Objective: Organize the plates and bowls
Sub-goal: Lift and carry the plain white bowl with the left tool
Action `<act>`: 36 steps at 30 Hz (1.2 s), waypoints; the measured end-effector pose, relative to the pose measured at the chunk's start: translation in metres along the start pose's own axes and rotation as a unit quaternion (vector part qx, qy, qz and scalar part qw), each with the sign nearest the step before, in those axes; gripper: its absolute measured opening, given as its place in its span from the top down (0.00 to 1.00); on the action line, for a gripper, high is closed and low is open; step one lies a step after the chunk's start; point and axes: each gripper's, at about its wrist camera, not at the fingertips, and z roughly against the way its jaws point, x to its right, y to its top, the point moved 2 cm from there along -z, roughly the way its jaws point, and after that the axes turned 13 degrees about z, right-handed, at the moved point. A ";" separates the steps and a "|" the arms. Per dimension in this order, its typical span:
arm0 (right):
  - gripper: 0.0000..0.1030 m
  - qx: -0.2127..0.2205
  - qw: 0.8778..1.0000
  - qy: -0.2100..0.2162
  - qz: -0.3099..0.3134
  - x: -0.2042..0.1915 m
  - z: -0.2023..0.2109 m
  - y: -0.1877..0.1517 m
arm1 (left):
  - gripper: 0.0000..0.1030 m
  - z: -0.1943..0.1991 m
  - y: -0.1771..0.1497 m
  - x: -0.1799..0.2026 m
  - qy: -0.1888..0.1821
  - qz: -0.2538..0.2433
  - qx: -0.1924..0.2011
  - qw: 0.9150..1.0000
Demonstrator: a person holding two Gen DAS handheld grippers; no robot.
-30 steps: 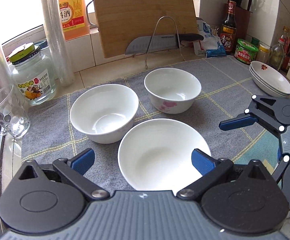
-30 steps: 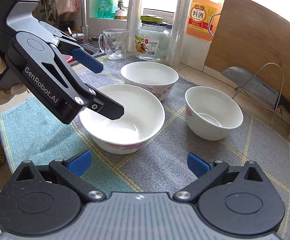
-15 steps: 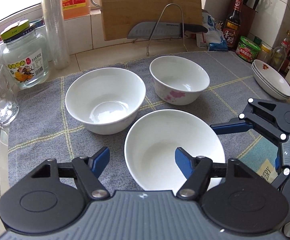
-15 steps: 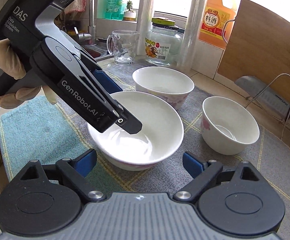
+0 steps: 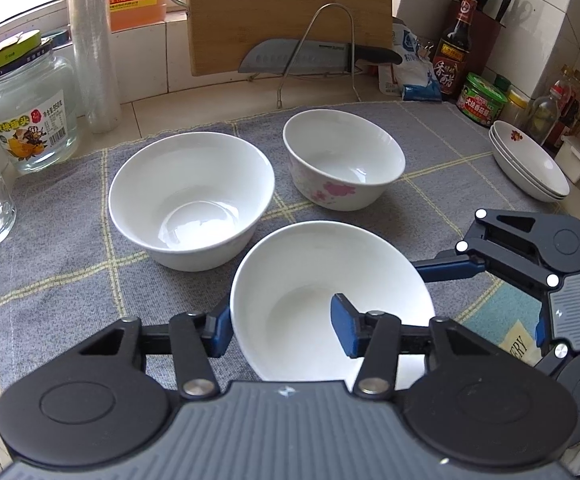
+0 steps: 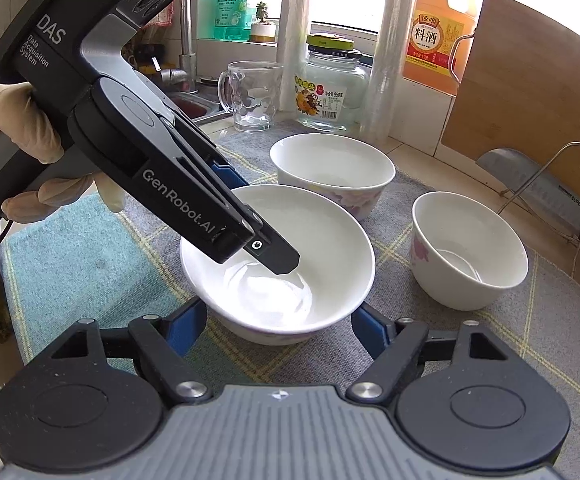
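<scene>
On the grey cloth (image 5: 66,248), our left gripper (image 5: 280,326) straddles the near bowl's (image 5: 297,292) rim, jaws part closed. Our right gripper (image 6: 278,324) gapes wide around it. Nothing fills any bowl.

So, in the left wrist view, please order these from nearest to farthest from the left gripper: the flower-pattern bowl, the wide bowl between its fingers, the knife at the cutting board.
1. The wide bowl, at the left gripper, its near rim between the fingers.
2. The flower-pattern bowl, farther back, slightly right.
3. The knife, farthest, on the wire rack against the cutting board.
</scene>
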 end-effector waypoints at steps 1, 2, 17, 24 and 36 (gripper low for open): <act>0.19 0.000 1.000 -0.001 0.001 0.000 0.000 0.000 | 0.52 0.000 0.000 0.000 0.001 0.000 -0.001 1.000; 0.19 -0.001 1.000 -0.001 0.002 0.000 0.001 0.000 | 0.52 0.000 0.000 0.001 0.001 -0.001 -0.002 1.000; 0.19 -0.007 1.000 -0.015 -0.019 0.009 0.028 -0.011 | 0.52 0.001 0.003 0.033 -0.021 -0.033 -0.005 0.999; 0.19 -0.018 0.998 -0.041 -0.036 0.020 0.050 -0.028 | 0.52 -0.011 0.006 0.060 -0.045 -0.053 -0.010 0.998; 0.19 -0.042 0.993 -0.087 -0.074 0.036 0.084 -0.061 | 0.52 -0.035 0.010 0.111 -0.087 -0.091 -0.024 0.992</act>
